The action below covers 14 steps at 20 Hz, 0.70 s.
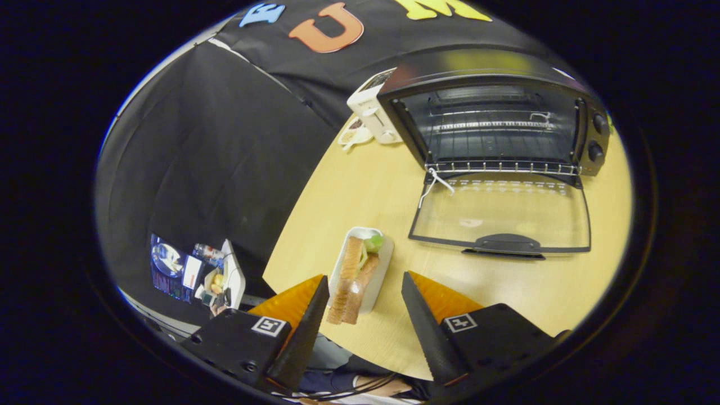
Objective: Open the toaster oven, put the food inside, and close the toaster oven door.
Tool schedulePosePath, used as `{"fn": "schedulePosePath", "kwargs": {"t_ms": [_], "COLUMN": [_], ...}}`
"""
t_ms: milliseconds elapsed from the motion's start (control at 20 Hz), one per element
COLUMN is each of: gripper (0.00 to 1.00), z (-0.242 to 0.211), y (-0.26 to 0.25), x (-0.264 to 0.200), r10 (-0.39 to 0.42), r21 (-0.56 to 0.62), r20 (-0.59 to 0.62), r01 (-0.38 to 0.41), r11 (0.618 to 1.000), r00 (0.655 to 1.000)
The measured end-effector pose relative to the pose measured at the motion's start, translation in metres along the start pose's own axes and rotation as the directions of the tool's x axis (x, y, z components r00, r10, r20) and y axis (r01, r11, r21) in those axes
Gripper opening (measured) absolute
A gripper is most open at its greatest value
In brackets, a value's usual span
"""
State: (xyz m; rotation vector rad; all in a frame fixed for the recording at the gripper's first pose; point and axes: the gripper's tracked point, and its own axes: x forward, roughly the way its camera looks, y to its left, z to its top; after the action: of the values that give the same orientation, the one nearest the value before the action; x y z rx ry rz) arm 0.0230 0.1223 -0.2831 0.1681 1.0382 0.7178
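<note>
The toaster oven [495, 121] door [500, 211] is already lowered; the gripper [364, 287] is held released above the sandwich tray [360, 273] near the table [506, 292] edge, to be grasped next.

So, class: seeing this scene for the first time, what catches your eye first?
The toaster oven beyond the gripper, its glass door folded down flat onto the table. Next, the white tray of sandwich lying between the open gripper's fingers.
</note>
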Motion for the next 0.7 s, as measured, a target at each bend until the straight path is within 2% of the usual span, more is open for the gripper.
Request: {"fn": "schedulePosePath", "kwargs": {"t_ms": [250,350,450,600,700], "gripper": [0.83,0.75,0.63,0.48,0.41], "z": [-0.004,-0.006,-0.010,-0.009,-0.012], "y": [0.011,0.005,0.004,0.008,0.014], "x": [0.018,0.023,0.026,0.029,0.025], "r10": [0.032,0.013,0.003,0.010,0.016], "r21": [0.061,0.068,0.096,0.071,0.048], "r20": [-0.108,-0.147,-0.180,-0.161,-0.151], "r01": [-0.025,-0.003,0.015,0.001,-0.009], "r11": [0.998,0.998,0.995,0.997,0.999], "r00": [0.994,0.989,0.984,0.987,0.988]}}
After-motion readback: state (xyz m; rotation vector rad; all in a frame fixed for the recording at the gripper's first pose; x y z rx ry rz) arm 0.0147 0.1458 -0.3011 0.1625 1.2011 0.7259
